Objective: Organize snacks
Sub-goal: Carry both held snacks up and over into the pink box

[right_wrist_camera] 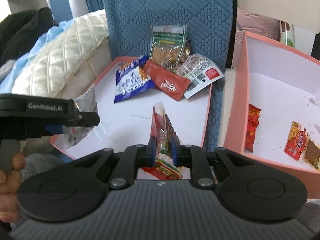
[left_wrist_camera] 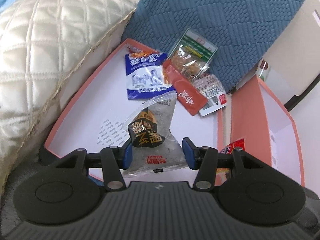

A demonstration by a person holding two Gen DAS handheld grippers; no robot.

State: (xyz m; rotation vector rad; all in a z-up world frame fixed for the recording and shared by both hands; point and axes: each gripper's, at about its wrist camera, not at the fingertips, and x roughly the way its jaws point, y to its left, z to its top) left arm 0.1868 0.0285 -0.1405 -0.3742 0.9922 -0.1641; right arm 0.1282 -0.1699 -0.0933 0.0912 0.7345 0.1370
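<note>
between our left tongs sits a clear packet with a black label, both blue pads pressed to its sides, lifted above the pink tray. our right tongs are clamped on a red and green snack packet over the same tray. beyond both tongs, a blue and white packet, a red sachet and a green-topped bag lie at the tray's far end. right of our right tongs, a pink box holds red packets.
</note>
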